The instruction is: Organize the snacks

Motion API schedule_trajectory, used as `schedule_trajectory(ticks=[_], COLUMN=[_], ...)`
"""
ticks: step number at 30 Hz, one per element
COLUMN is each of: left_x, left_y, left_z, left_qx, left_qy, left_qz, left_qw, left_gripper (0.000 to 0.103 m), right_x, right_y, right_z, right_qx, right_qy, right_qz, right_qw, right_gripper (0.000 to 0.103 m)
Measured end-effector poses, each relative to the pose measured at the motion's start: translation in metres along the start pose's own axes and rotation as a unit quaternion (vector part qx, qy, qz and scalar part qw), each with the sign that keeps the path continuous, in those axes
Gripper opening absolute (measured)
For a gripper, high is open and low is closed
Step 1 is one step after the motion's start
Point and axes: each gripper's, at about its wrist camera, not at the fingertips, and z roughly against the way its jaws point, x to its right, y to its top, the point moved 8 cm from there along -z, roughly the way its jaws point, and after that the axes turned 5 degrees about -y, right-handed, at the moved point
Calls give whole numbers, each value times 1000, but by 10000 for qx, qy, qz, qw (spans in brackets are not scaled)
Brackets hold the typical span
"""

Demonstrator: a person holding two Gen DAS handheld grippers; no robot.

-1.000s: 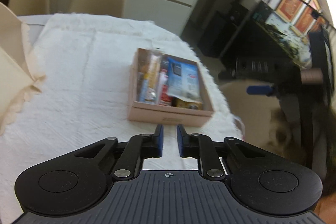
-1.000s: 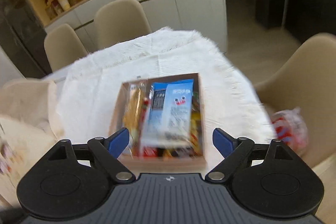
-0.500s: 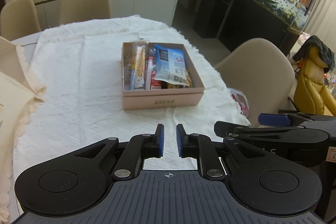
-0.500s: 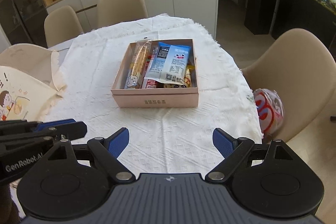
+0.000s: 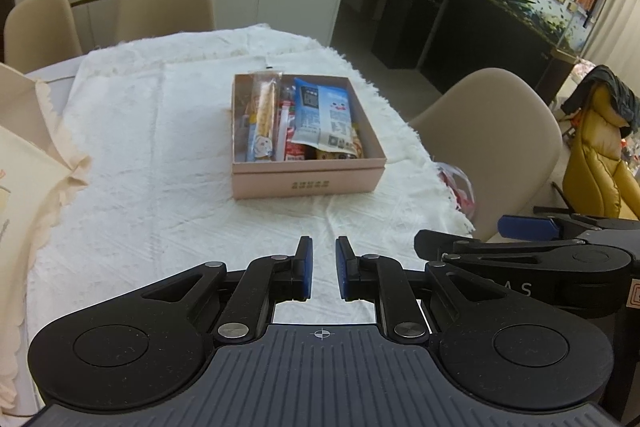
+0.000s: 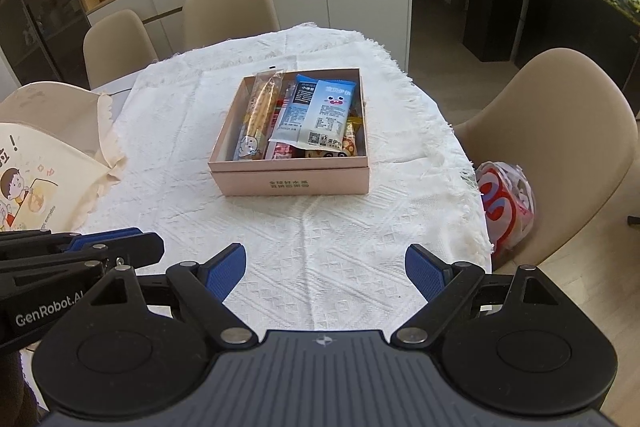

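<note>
Hovering at the near tabletop (image 6: 320,227) edge, well short of the pink box (image 6: 294,183) of snacks (image 6: 316,107) (apparently already packed). Right tool (image 6: 325,269) spread wide and empty, left tool (image 5: 320,267) nearly closed on nothing.

Both wrist cams sit low at the near edge of the tabletop (image 5: 160,147), looking forward and a bit down, each with its own hand-held gripper along the bottom of frame. They share the pink box (image 5: 306,183) mid-frame, fairly near, plus chairs and cabinets up top. Each catches the other cam's hand-held gripper at a lower side edge.
</note>
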Motion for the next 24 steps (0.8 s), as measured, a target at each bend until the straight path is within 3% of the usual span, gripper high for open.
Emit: schedule_trajectory(ticks=[24], left_x=[-1], left_y=[-1], left_z=[1], left_qx=[11], left_qy=[-36], left_qz=[104], left_qw=[9999], left_gripper=[16], right_x=[-1], right_y=[3], right_z=[0], right_qx=[1], right_qy=[53], right_qz=[85], right_qw=[9999], right_gripper=[88])
